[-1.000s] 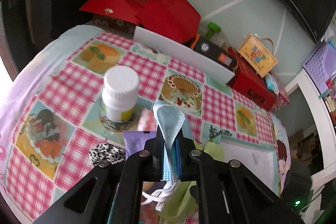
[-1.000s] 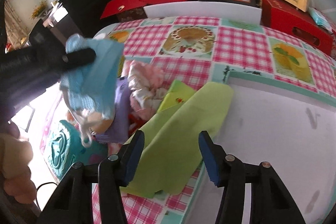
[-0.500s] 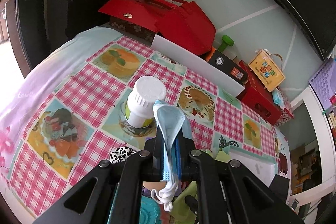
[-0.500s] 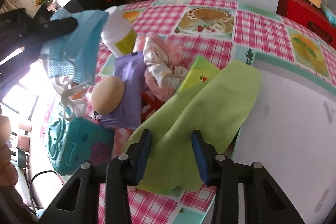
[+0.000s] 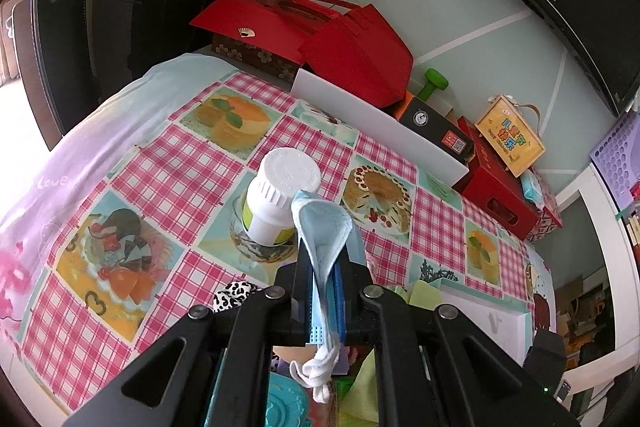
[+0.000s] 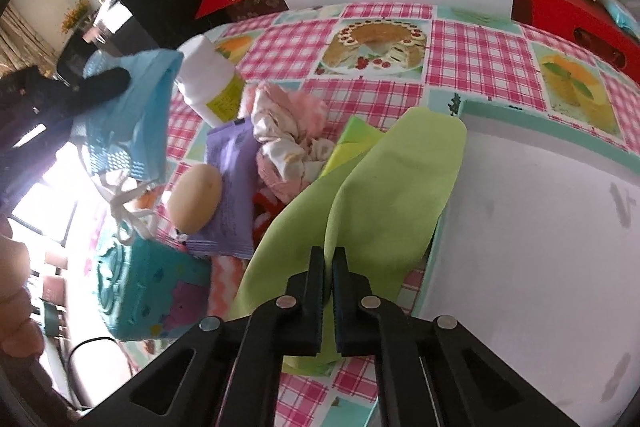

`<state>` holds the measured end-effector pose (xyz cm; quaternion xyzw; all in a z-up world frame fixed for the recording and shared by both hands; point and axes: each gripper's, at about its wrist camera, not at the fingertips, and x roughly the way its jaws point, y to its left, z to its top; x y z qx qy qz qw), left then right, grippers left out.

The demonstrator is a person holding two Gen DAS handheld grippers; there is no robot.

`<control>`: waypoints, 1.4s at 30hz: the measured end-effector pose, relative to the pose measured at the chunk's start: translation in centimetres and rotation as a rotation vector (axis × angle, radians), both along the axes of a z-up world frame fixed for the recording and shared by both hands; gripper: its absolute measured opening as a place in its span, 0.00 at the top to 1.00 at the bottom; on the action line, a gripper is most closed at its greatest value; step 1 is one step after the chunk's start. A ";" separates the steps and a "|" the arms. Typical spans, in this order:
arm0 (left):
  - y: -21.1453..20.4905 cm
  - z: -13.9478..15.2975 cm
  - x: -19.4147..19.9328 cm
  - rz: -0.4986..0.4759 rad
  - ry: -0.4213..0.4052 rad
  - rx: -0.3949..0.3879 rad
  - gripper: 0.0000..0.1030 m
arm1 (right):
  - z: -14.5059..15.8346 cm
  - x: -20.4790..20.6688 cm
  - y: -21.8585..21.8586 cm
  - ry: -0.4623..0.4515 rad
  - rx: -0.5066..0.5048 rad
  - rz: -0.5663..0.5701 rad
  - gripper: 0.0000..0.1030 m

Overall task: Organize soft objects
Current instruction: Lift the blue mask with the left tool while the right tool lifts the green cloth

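Right gripper (image 6: 328, 263): jaws have just been closing, now pinched on a raised fold of the lime-green soft cloth (image 6: 384, 195), one seen. Its long axis runs away from the jaws, far end lapping the white flat board (image 6: 540, 227). Left gripper (image 5: 326, 267): clamped shut on one pale-blue pleated face mask (image 5: 324, 223), held aloft left of the cloth. The right hand is nearer the board.

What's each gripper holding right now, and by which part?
Left gripper: blue face mask, clamped near its lower edge, ear loops dangling below. Right gripper: green cloth, pinched on a raised fold near its near edge.
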<state>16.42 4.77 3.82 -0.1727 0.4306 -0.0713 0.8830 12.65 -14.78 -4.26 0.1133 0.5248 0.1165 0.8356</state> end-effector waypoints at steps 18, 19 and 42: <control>-0.1 0.6 -0.4 -0.002 -0.023 0.007 0.92 | 3.0 0.0 -2.4 -0.065 0.179 -0.027 0.97; -0.1 0.7 -0.5 -0.003 -0.026 0.008 0.92 | 3.2 -0.1 -2.5 -0.071 0.185 -0.028 0.97; -2.0 7.2 -4.6 -0.089 -0.246 -0.015 0.92 | 14.7 -6.4 -8.9 -0.494 0.263 -0.183 0.97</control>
